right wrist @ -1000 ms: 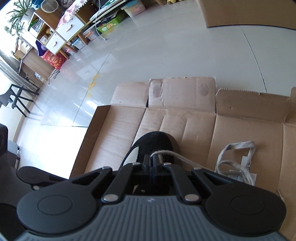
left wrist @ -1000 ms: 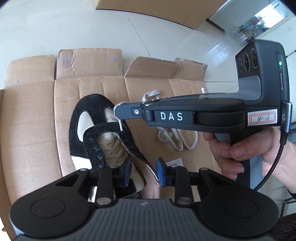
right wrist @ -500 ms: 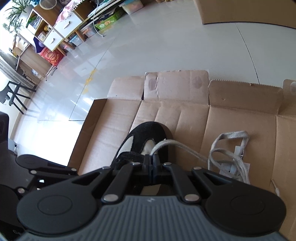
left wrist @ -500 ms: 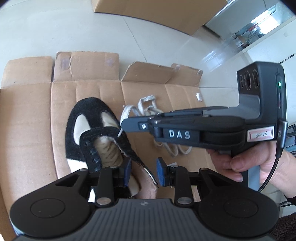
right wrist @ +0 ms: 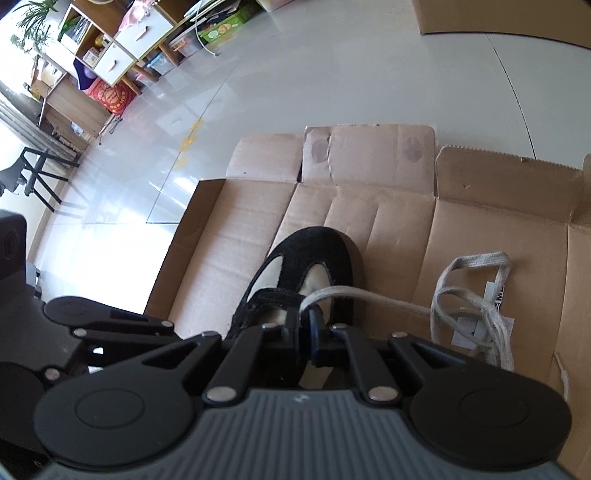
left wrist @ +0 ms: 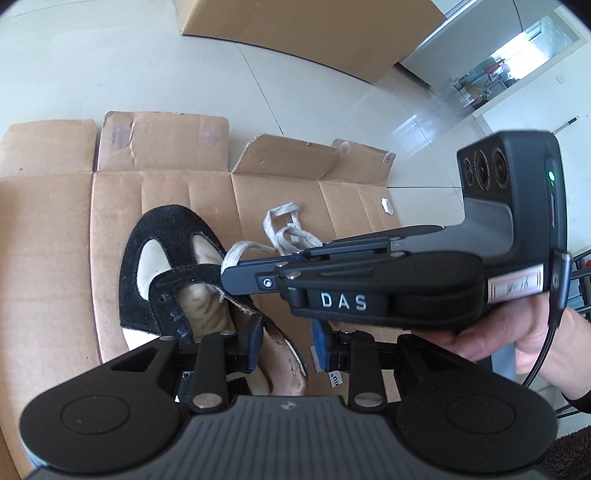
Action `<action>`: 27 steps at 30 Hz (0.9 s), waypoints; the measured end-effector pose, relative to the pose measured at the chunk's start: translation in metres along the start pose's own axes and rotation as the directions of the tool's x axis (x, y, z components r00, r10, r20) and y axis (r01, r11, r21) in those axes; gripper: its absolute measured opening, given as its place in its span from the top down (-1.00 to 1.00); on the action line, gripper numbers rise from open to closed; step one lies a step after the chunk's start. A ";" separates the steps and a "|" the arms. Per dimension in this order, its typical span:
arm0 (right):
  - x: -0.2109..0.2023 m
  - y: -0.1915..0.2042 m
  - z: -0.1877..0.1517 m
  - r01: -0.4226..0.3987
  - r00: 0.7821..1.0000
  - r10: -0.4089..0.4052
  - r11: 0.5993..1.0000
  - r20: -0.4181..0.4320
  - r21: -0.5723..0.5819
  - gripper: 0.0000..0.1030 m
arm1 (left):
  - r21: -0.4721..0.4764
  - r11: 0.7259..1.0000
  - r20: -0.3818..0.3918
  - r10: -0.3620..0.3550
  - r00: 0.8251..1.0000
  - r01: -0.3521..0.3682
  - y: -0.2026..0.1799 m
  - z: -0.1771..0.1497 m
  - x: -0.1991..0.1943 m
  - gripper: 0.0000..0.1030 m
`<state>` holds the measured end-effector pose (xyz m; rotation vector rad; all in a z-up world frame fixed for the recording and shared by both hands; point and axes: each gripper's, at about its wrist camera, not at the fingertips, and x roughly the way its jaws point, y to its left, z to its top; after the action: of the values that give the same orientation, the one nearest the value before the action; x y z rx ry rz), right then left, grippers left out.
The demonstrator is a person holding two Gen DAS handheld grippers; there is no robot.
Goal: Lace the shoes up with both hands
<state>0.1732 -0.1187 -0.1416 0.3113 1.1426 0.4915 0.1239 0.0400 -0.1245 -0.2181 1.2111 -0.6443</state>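
A black and cream shoe [left wrist: 162,236] lies on flattened cardboard [left wrist: 48,240], toe pointing away. My left gripper [left wrist: 286,345] is shut on the shoe's right side wall near the opening. My right gripper [left wrist: 231,273] reaches in from the right, its tip over the right eyelet flap. Its jaws are opening, and the grey lace [right wrist: 369,295] runs loosely between them. In the right wrist view the shoe [right wrist: 314,243] sits just past the right gripper [right wrist: 303,325]. The rest of the lace lies in a loose pile [left wrist: 284,230] to the shoe's right.
A hand [left wrist: 517,343] holds the right gripper's handle. A white label [right wrist: 498,325] lies under the lace pile. A big cardboard box [left wrist: 295,33] stands on the tiled floor beyond. Shelves [right wrist: 110,48] and a chair [right wrist: 33,177] are far off at the left.
The right gripper's jaws, shut tight on the lace before, have come slightly apart. More lace now arches over its tip. The left gripper keeps the same hold on the shoe.
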 end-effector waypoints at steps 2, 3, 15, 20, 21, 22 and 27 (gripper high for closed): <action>-0.001 0.001 0.000 0.003 1.000 -0.003 1.000 -0.004 0.000 0.64 | 0.001 1.000 0.000 -0.002 1.000 0.002 0.001 0.000 0.000 0.41; -0.001 0.001 0.000 0.005 1.000 -0.005 1.000 -0.007 -0.001 0.60 | 0.001 1.000 -0.004 -0.002 1.000 0.002 0.002 -0.001 -0.001 0.39; -0.008 0.027 0.004 0.079 0.995 -0.086 0.986 -0.044 -0.150 0.56 | 0.184 0.964 0.037 0.188 0.981 -0.192 0.006 0.008 -0.020 0.29; -0.006 0.035 0.004 0.098 0.991 -0.113 0.977 -0.071 -0.192 0.55 | 0.242 0.953 0.015 0.186 0.982 -0.185 0.016 0.011 -0.013 0.66; -0.005 0.036 0.004 0.100 0.991 -0.116 0.975 -0.073 -0.196 0.54 | 0.248 0.952 0.009 0.183 0.983 -0.179 0.018 0.011 -0.011 0.68; -0.005 0.037 0.004 0.102 0.990 -0.119 0.974 -0.074 -0.200 0.54 | 0.258 0.950 0.008 0.182 0.983 -0.178 0.019 0.010 -0.010 0.70; -0.005 0.042 0.006 0.112 0.987 -0.134 0.969 -0.088 -0.220 0.50 | 0.323 0.931 0.007 0.180 0.984 -0.173 0.016 0.006 -0.005 0.70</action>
<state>0.1685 -0.0861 -0.1150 0.0274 1.1880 0.5202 0.1337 0.0550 -0.1259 0.1723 1.1130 -0.6777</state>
